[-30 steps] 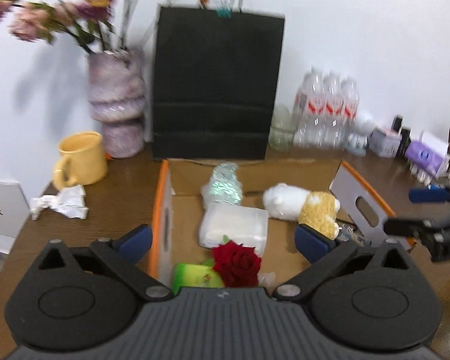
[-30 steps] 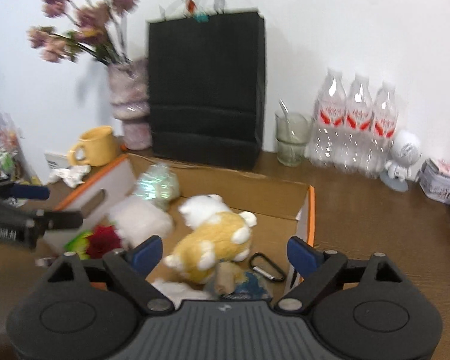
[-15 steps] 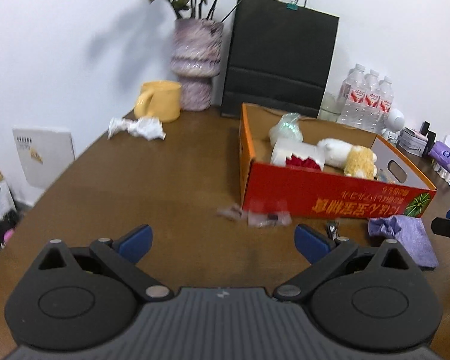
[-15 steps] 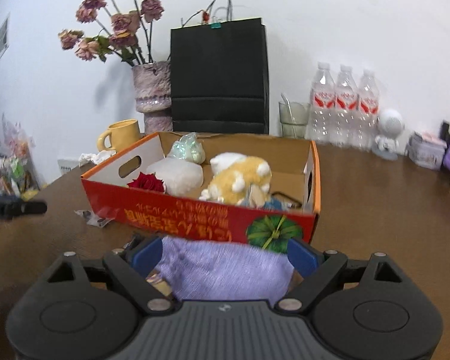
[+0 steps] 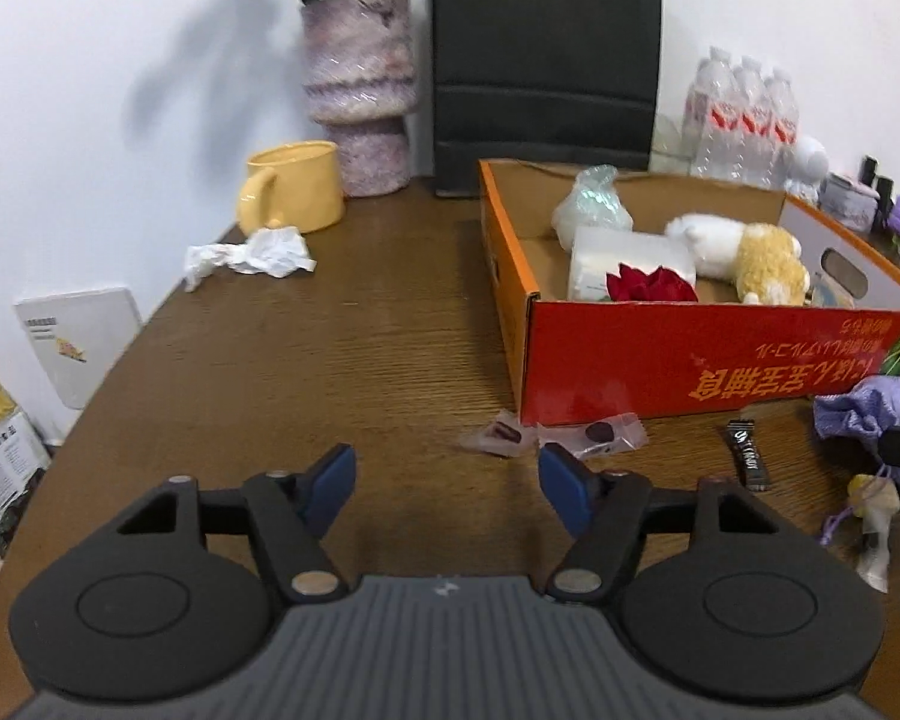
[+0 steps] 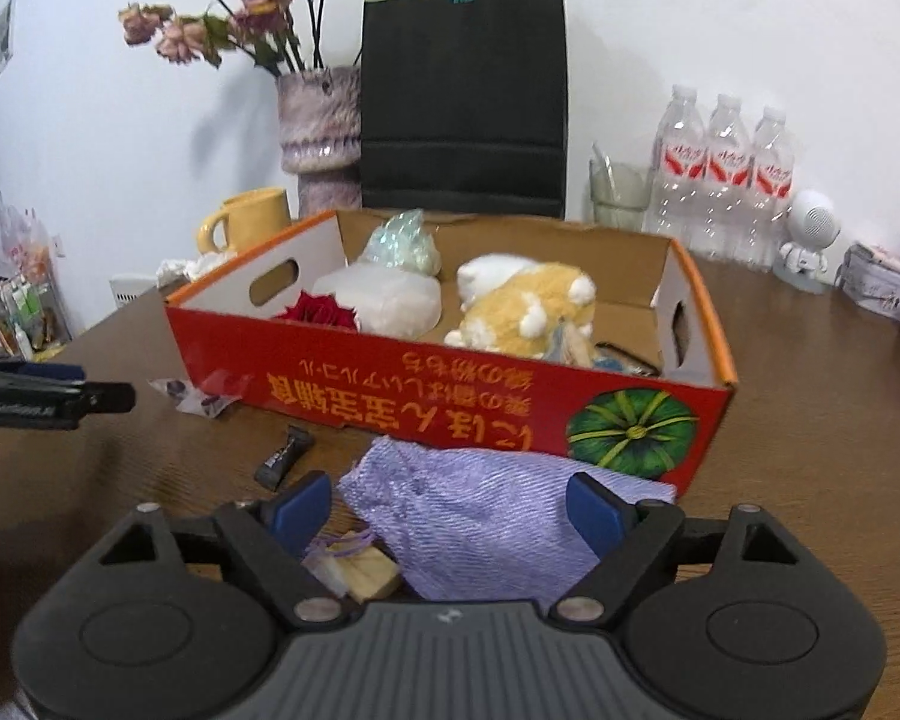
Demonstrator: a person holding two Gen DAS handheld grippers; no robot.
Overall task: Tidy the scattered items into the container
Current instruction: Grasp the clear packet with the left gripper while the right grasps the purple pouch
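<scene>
The red cardboard box (image 5: 720,360) (image 6: 426,384) holds a red rose (image 6: 321,312), a white tissue pack, an iridescent bag and a plush toy (image 6: 528,300). In front of it lie two clear snack packets (image 5: 594,435), a black sachet (image 5: 747,456) (image 6: 285,456) and a purple pouch (image 6: 480,516) (image 5: 870,414) with a small tag (image 6: 360,570). My left gripper (image 5: 444,480) hovers low just short of the packets, its jaws closing with nothing between them. My right gripper (image 6: 450,504) straddles the pouch, jaws closing, pads not visibly pressing it.
At the back stand a yellow mug (image 5: 294,186), a vase (image 5: 360,96), a black paper bag (image 6: 462,96), a glass and water bottles (image 6: 726,174). A crumpled tissue (image 5: 252,252) lies near the mug. The table's left edge (image 5: 90,396) is close.
Both grippers drew back from above the box and sank to the table in front of it. The left jaws have narrowed. The pouch now lies between the right fingers.
</scene>
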